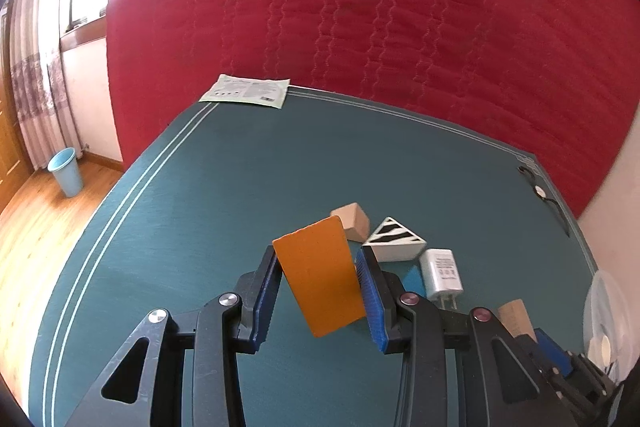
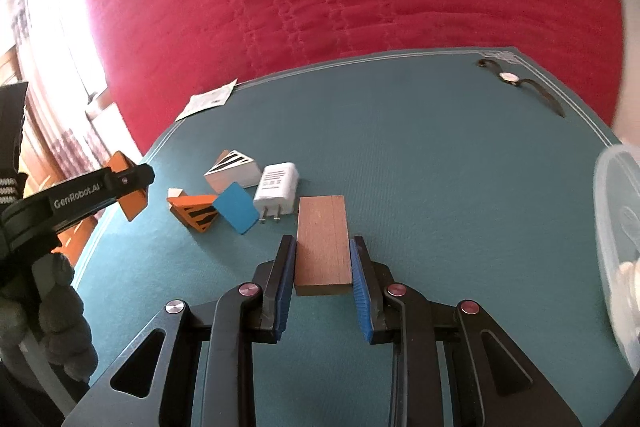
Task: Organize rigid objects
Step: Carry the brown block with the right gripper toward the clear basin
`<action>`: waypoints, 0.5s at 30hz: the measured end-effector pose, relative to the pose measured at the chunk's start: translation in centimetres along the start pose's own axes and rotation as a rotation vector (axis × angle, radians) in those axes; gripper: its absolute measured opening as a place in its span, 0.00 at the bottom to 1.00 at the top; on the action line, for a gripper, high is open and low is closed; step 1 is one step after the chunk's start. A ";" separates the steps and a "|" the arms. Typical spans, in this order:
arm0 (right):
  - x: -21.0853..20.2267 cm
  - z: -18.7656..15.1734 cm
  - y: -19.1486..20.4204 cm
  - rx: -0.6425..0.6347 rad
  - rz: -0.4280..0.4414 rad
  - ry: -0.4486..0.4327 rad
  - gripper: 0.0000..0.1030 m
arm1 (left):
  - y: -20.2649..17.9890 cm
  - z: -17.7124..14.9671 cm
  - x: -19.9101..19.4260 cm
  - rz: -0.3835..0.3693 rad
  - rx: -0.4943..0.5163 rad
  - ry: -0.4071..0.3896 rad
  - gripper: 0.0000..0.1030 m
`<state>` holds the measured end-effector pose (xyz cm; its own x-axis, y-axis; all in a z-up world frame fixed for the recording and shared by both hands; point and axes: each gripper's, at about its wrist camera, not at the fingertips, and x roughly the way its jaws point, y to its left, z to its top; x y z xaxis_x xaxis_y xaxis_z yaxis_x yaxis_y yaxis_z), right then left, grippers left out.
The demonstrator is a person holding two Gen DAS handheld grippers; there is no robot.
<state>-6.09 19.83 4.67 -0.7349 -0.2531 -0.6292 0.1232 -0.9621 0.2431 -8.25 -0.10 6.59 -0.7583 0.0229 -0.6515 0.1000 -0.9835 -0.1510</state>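
Note:
My left gripper (image 1: 320,259) is shut on an orange flat block (image 1: 320,277), held tilted above the green table mat (image 1: 180,227). It also shows in the right wrist view (image 2: 132,205). My right gripper (image 2: 323,247) is shut on a brown wooden block (image 2: 323,245), just above the mat. On the mat lie a black-and-white striped wedge (image 2: 234,171), a white charger plug (image 2: 277,187), a blue flat block (image 2: 236,207) and an orange black-striped wedge (image 2: 194,213). A tan wooden block (image 1: 352,221) lies behind the orange block.
A clear plastic container (image 2: 618,247) stands at the right edge. A wristwatch (image 2: 516,81) lies at the far right corner. A paper packet (image 1: 248,91) lies at the far left corner. A red quilt (image 1: 360,7) hangs behind. A blue bin (image 1: 66,171) stands on the floor.

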 end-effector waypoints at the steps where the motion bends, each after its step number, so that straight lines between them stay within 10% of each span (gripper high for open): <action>1: -0.3 0.0 -0.3 0.009 -0.006 -0.003 0.27 | -0.2 -0.1 -0.1 -0.005 0.007 -0.001 0.40; 15: -5.8 -0.6 -4.9 0.082 -0.133 -0.063 0.27 | -3.0 -1.1 -1.1 -0.099 0.079 0.007 0.40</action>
<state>-2.04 25.91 6.66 -0.7818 -0.1150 -0.6128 -0.0308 -0.9745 0.2223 -6.97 3.07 6.95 -0.7573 0.1214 -0.6417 -0.0265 -0.9875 -0.1556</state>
